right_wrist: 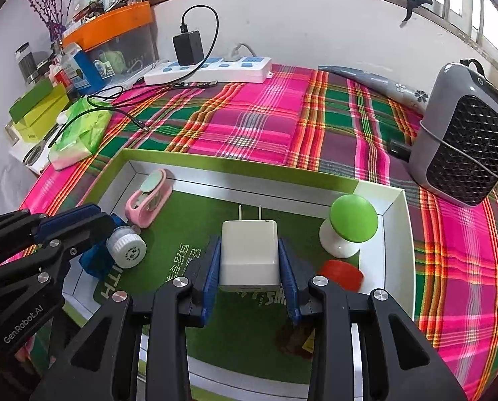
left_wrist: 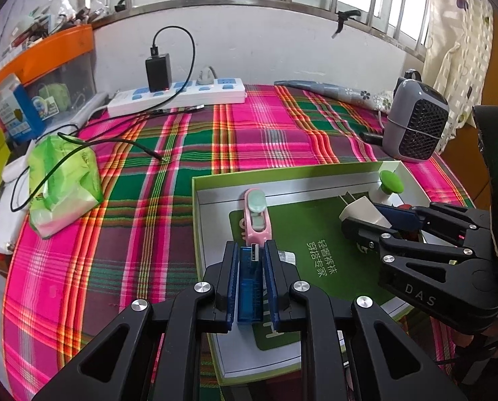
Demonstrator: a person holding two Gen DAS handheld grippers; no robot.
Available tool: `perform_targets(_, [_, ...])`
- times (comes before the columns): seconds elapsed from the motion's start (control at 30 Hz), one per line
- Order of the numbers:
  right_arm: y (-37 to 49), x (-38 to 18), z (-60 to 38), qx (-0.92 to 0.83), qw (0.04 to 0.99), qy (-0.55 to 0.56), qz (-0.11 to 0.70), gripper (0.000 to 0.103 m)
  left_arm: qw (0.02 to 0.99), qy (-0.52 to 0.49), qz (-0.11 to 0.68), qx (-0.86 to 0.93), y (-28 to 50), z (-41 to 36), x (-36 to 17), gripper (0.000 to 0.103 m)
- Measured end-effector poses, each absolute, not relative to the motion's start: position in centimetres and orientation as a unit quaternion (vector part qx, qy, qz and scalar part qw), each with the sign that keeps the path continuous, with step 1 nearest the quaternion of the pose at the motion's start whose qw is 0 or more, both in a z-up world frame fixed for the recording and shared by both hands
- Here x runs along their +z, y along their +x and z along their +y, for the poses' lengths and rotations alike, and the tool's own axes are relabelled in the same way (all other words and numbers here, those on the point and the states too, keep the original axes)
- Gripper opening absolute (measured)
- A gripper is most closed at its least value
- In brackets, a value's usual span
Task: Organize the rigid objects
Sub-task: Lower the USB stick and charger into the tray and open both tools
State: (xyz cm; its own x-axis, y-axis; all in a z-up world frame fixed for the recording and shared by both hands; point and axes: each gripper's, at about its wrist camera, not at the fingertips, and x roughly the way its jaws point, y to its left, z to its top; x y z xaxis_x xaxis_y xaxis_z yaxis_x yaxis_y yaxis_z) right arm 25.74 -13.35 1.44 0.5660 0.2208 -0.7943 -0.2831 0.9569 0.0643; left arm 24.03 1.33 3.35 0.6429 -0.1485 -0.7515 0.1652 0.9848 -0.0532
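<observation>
- Left hand-held gripper [left_wrist: 251, 260]: clamped on blue USB stick [left_wrist: 249, 287] over green box [left_wrist: 202, 220]; light, stiff, slick plastic, best held on flat sides.
- Right hand-held gripper [right_wrist: 249, 264]: clamped on white charger [right_wrist: 249, 254] inside box; light, hard, smooth; prongs forward, best avoided.
- Bench: soft plaid cloth [right_wrist: 249, 127], cluttered, window behind.

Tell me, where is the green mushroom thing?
The green mushroom toy stands upright in the far right corner of the box, right of the white charger and behind the red cap.
</observation>
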Motion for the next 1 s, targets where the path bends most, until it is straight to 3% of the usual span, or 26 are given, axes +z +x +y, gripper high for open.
perform_targets(0.53, [25.66,1.02,-13.03,0.149,0.88,-0.037,0.45,0.035,0.906,0.007,0.415,-0.086,24.03,1.26,3.43,0.016])
perform_targets(1.0, [25.1,1.72,-13.33,0.145,0.887,-0.027,0.437,0.035,0.904,0.004,0.418,-0.087,23.46,1.28,3.3,0.026])
